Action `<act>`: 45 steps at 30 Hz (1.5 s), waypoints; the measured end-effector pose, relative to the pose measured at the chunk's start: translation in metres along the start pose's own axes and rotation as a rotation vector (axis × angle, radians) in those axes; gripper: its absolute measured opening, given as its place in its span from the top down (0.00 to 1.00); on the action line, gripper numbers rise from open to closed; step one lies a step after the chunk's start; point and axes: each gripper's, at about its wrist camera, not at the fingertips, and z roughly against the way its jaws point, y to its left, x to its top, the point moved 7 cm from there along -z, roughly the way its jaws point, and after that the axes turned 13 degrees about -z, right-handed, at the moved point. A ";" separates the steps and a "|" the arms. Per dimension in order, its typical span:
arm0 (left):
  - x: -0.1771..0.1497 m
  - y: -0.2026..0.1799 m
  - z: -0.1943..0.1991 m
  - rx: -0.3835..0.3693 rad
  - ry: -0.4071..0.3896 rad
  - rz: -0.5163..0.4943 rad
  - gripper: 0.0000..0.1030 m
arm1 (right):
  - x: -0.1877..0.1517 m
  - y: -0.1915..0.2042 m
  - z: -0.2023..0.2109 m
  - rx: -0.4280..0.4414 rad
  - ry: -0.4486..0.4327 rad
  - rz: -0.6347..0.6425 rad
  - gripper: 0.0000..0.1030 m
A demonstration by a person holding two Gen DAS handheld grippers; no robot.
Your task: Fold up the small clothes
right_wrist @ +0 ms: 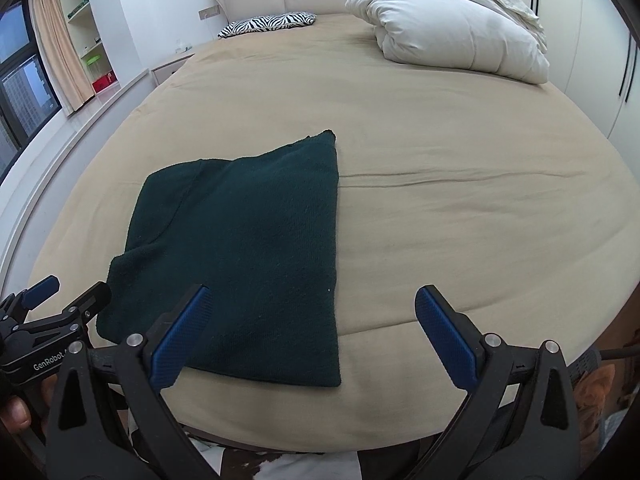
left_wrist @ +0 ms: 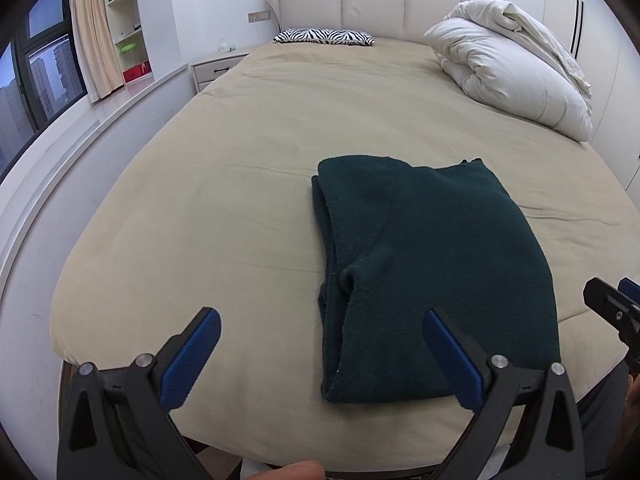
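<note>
Two grippers, each with its blue-padded jaws spread wide and nothing between them, are held above the near edge of a bed (left_wrist: 248, 128) covered in a tan sheet. The left gripper (left_wrist: 322, 340) has one pad over bare sheet and the other pad over the near part of the dark green garment (left_wrist: 432, 264), which lies just ahead of it and slightly to its right. The garment is folded into a rough rectangle, flat on the sheet near the foot of the bed; several stacked layers show along its left edge, and its near edge lies close to the mattress edge. In the right wrist view, the right gripper (right_wrist: 310, 316) is likewise released: its left pad overlaps the garment's (right_wrist: 248, 248) near right portion in the picture, while its right pad hangs over bare sheet. The garment thus lies ahead and to the left of this gripper. Contact between either gripper and the cloth cannot be told.

Each gripper appears at the margin of the other's view, the left one (right_wrist: 64, 296) beside the garment's near left corner, the right one (left_wrist: 612, 300) beside its right edge. At the head of the bed lie a zebra-striped pillow (left_wrist: 324, 36) and a bundled white duvet (left_wrist: 508, 68), both well apart from the garment.
</note>
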 end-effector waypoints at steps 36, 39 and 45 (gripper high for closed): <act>-0.001 -0.001 0.000 0.002 0.002 0.000 0.00 | -0.004 0.001 -0.005 0.007 0.015 -0.011 0.00; -0.002 -0.001 0.000 0.003 0.002 0.000 0.00 | -0.004 0.000 -0.005 0.008 0.014 -0.012 0.00; -0.003 -0.002 0.000 0.003 0.003 0.001 0.00 | -0.004 0.000 -0.006 0.010 0.017 -0.015 0.00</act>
